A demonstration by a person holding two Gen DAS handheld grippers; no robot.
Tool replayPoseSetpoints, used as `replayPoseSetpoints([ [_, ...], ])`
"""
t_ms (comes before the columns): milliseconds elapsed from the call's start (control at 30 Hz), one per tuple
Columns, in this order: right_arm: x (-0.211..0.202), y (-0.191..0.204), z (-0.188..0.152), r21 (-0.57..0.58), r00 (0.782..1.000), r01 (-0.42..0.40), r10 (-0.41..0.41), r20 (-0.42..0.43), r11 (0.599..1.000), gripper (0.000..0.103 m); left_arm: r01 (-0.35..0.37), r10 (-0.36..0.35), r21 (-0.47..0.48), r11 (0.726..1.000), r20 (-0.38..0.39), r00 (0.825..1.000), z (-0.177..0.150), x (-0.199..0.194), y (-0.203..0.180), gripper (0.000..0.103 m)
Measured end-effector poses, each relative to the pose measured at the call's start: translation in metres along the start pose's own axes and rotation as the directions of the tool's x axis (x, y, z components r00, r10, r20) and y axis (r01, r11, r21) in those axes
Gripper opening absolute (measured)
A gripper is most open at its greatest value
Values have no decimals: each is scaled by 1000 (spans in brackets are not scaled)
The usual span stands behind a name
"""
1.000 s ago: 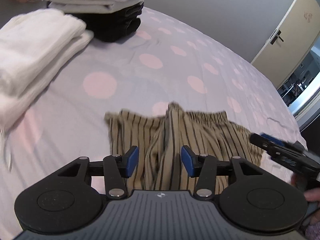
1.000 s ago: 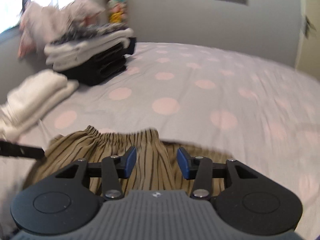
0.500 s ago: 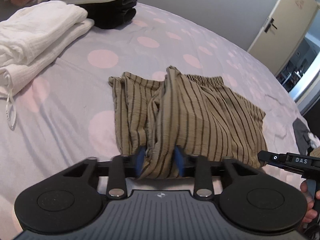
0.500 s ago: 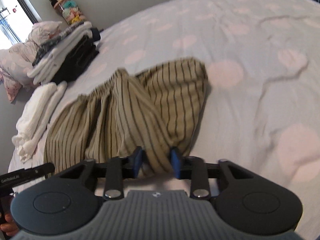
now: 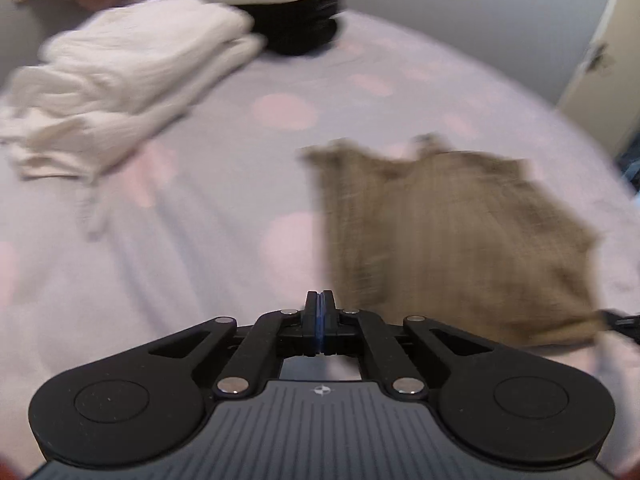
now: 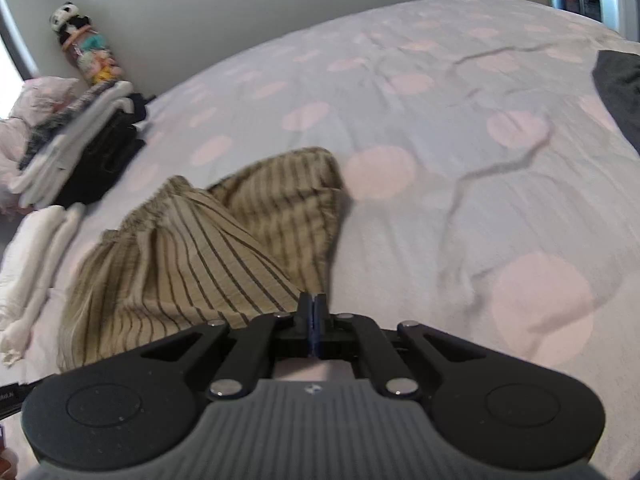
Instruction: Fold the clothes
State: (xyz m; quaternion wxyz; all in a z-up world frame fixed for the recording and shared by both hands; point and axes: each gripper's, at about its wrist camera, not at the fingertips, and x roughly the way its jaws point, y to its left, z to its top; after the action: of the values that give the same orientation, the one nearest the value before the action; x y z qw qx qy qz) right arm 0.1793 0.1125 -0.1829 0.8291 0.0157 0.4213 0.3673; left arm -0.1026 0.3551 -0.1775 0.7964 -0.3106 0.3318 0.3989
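Note:
Tan striped shorts (image 5: pixel 452 232) lie on the dotted bed sheet (image 5: pixel 200 240), blurred in the left wrist view. My left gripper (image 5: pixel 319 300) is shut at the shorts' near left corner; whether cloth sits between the pads is unclear. In the right wrist view the shorts (image 6: pixel 192 256) spread left and ahead, waistband at the far side. My right gripper (image 6: pixel 313 302) is shut at their near right corner, and the fabric edge runs down to the pads.
A folded white garment (image 5: pixel 120 92) lies at left, with a stack of white and black folded clothes (image 5: pixel 280 4) behind it. The stack also shows in the right wrist view (image 6: pixel 80 152). A dark garment (image 6: pixel 620 92) lies at far right. A door (image 5: pixel 600 52) stands at right.
Both grippers went from open to fully shut at the shorts' near edge. The left view swung left and blurred; the shorts now sit to its right.

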Motion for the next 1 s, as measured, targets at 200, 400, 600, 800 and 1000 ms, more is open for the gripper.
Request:
replayPoseSetpoints([
  [200,-16,-3,2,13,999,-29,29,40,999,8,134,-134,-44,990,8,991,3,-21,10,2],
  [400,-32,-4,0,-16,1000,-3,3,8,1000,13,133,-131,115,984,-26,991,-6,-30,-13,28],
  [600,-25,6,-8,-98,996,6,-14,-86,995,34,129,-116,147,981,-94,989,-12,-12,-19,39],
  [800,-6,21,-15,-188,988,46,-72,-136,981,34,129,-116,175,976,-81,990,-14,-4,-25,40],
  [1000,2,30,-17,-217,991,8,-36,-127,976,18,116,-112,228,967,-31,993,-17,-8,-33,17],
])
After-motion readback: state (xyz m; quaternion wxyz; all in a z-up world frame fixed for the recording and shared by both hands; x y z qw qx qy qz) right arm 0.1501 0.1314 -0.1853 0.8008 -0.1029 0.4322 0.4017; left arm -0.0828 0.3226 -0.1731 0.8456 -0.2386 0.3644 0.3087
